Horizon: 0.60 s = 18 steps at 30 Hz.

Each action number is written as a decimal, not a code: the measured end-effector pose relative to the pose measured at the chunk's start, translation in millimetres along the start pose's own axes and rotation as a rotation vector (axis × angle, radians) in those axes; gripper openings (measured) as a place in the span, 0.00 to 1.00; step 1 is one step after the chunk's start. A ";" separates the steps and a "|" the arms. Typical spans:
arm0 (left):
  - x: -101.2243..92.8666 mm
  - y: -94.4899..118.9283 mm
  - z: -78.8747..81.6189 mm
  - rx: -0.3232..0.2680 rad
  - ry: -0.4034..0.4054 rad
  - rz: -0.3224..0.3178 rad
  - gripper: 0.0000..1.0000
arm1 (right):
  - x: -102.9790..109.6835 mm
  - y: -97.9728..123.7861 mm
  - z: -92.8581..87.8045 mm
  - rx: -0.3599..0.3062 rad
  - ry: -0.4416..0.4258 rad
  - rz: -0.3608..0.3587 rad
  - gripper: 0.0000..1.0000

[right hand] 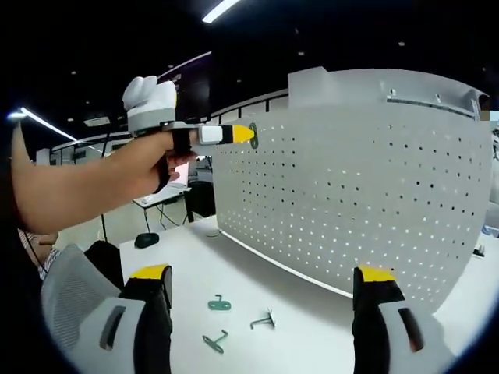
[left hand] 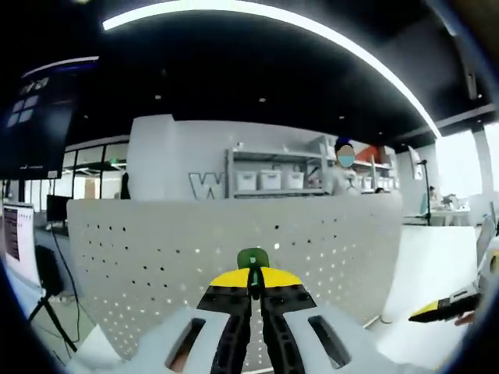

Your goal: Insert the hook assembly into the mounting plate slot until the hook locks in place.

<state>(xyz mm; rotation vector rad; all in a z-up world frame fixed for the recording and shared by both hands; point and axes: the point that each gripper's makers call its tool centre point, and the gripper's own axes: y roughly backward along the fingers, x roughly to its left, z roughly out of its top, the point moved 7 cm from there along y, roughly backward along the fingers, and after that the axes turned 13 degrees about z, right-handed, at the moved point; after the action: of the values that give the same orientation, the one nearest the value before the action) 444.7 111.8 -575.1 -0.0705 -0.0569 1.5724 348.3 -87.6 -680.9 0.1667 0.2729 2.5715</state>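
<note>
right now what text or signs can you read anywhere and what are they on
"W" - one large raised letter on the grey back wall in the left gripper view; whatever follows it is hidden behind the shelf unit.
Hanging dark screen: pale blocks, too blurred to read.
Monitor: lines of text, too small to read.
Pegboard, green hook, hooks on the table: no markings visible.

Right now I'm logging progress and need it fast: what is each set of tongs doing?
Left tongs: closed on a green hook, at the pegboard.
Right tongs: open, holding nothing, above the table.
</note>
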 end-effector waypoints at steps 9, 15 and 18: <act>1.8 -30.0 6.6 -0.022 -0.033 0.013 0.03 | -6.6 0.2 -3.2 0.006 -0.013 -0.017 0.94; 0.8 -45.2 5.4 -0.017 -0.037 0.017 0.03 | -10.3 0.5 -5.8 0.009 -0.022 -0.026 0.93; -0.1 -50.0 5.0 -0.018 -0.047 0.019 0.03 | -11.7 0.9 -7.2 0.010 -0.027 -0.029 0.93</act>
<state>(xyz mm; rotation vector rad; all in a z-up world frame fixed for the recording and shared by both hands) 494.2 111.9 -566.1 -0.0480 -0.1074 1.5926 356.5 -95.8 -688.5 0.1996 0.2769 2.5373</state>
